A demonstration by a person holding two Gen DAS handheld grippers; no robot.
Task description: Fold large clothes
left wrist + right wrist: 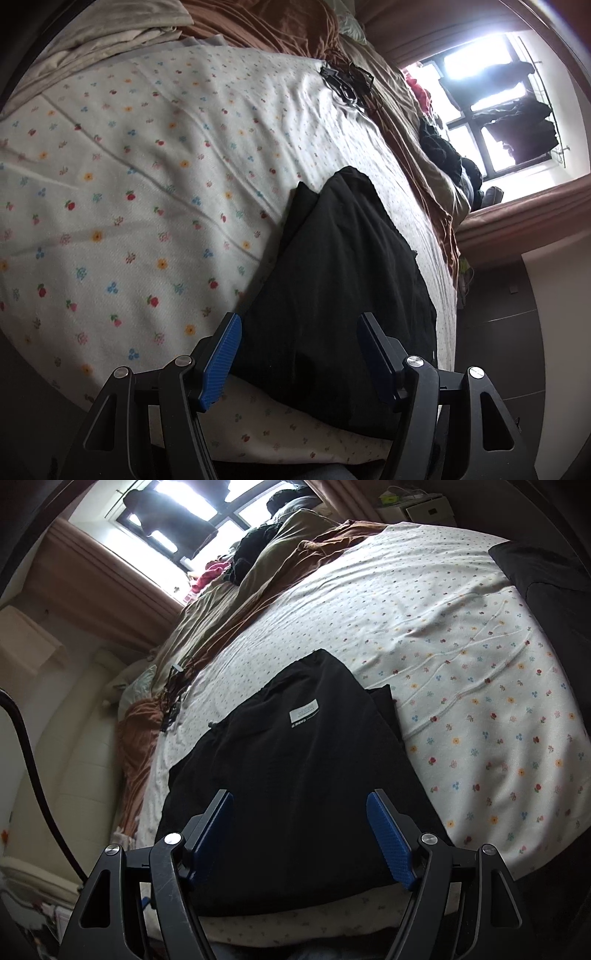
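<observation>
One bed [147, 166] fills both views, its flowered sheet [461, 664] creased and a heap of brown and tan bedding [229, 620] banked along its far edge under the window [491, 99]. A second dark cloth [546, 590] shows at the right edge of the right view; what it is cannot be told.

The garment [295, 768], black and already folded into a thick, roughly square stack, lies flat at the bed's near edge, a white label [303, 715] showing on top and a narrower dark layer sticking out from beneath on one side. It looks soft, limp and light, with some bulk from the layers; a thin woven fabric like this will likely slide over itself and sag if lifted by one point, so the stack could shed its folds. The safest hold seems to be the near edge, both corners together, pinching through all layers, or the protruding under-layer if that still needs tucking in.

The left tool [299, 354] hangs over the garment's near end with jaws apart and nothing between the pads. The right tool [300, 838] does likewise, jaws wide, empty, not touching the cloth.
</observation>
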